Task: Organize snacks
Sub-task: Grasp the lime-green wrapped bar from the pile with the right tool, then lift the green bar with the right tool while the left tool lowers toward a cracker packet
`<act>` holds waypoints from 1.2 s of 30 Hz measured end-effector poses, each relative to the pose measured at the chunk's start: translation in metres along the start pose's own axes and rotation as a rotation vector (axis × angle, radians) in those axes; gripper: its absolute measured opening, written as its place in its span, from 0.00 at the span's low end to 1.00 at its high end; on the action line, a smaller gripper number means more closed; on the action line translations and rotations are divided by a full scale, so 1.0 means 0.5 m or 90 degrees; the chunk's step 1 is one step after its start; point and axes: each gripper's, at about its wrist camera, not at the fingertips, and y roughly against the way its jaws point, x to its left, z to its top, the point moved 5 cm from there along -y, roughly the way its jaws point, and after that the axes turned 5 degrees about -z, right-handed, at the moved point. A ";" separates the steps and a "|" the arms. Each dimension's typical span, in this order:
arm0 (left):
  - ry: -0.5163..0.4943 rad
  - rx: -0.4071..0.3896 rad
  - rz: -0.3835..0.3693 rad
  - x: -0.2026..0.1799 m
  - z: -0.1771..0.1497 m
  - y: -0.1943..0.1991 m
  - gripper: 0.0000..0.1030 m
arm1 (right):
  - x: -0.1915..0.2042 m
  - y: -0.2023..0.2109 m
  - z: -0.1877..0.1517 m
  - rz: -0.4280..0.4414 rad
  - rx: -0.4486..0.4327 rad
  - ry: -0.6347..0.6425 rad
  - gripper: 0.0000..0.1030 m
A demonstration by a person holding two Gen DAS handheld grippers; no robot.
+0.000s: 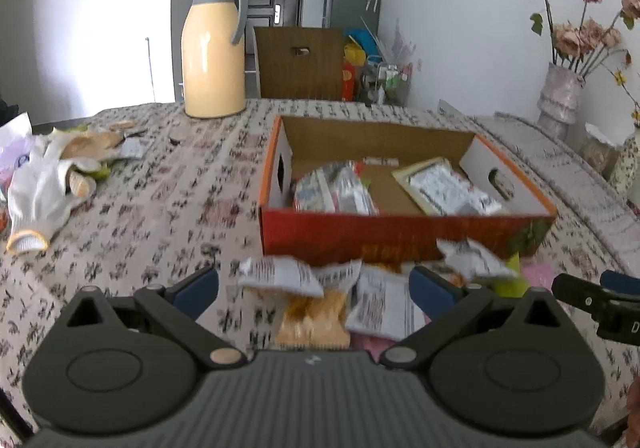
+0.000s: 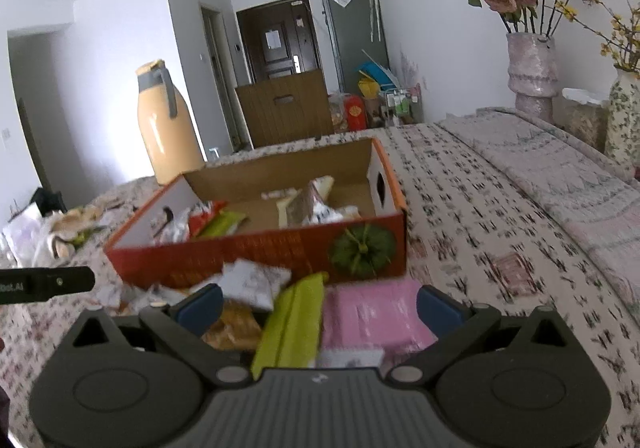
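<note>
An open red cardboard box (image 1: pixel 400 236) (image 2: pixel 256 252) sits on the patterned tablecloth and holds several snack packets (image 1: pixel 340 192) (image 2: pixel 316 204). A pile of loose snack packets lies in front of it. My left gripper (image 1: pixel 316 288) is open above an orange packet (image 1: pixel 316 316) and white packets (image 1: pixel 280 274). My right gripper (image 2: pixel 320 306) is open over a green packet (image 2: pixel 294 322) and a pink packet (image 2: pixel 372 312). The right gripper's finger shows at the right edge of the left wrist view (image 1: pixel 592 298). The left gripper's finger shows at the left edge of the right wrist view (image 2: pixel 48 284).
A yellow thermos jug (image 1: pixel 214 48) (image 2: pixel 168 128) stands behind the box. White gloves and wrappers (image 1: pixel 48 176) lie at the left. Vases with dried flowers (image 1: pixel 560 100) (image 2: pixel 532 72) stand at the right. A wooden chair back (image 1: pixel 300 62) is beyond the table.
</note>
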 end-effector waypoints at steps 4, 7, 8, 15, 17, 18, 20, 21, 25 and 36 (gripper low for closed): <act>-0.001 0.018 -0.008 0.002 -0.030 0.001 1.00 | 0.005 0.007 -0.026 -0.002 0.016 0.017 1.00; -0.003 0.023 -0.008 0.005 -0.037 0.000 1.00 | 0.013 0.008 -0.038 -0.003 0.024 0.028 1.00; -0.004 0.021 -0.008 0.005 -0.037 0.001 1.00 | 0.019 0.007 -0.040 0.000 0.025 0.034 0.98; -0.002 0.029 -0.010 0.006 -0.038 -0.008 1.00 | 0.077 -0.013 -0.049 -0.005 0.030 0.115 0.58; -0.001 0.034 -0.010 0.008 -0.041 -0.011 1.00 | 0.091 -0.028 -0.057 -0.012 0.044 0.139 0.47; -0.001 0.035 -0.010 0.009 -0.041 -0.012 1.00 | 0.096 -0.036 -0.062 -0.017 0.051 0.148 0.46; 0.000 0.034 -0.012 0.010 -0.042 -0.013 1.00 | 0.101 -0.054 -0.071 -0.034 0.067 0.168 0.44; 0.000 0.035 -0.013 0.010 -0.042 -0.014 1.00 | 0.102 -0.062 -0.075 -0.042 0.073 0.173 0.43; -0.004 0.039 -0.015 0.008 -0.043 -0.020 1.00 | 0.105 -0.071 -0.080 -0.056 0.073 0.190 0.36; -0.002 0.041 -0.024 0.005 -0.046 -0.016 1.00 | 0.077 -0.040 -0.051 -0.028 0.021 0.117 0.34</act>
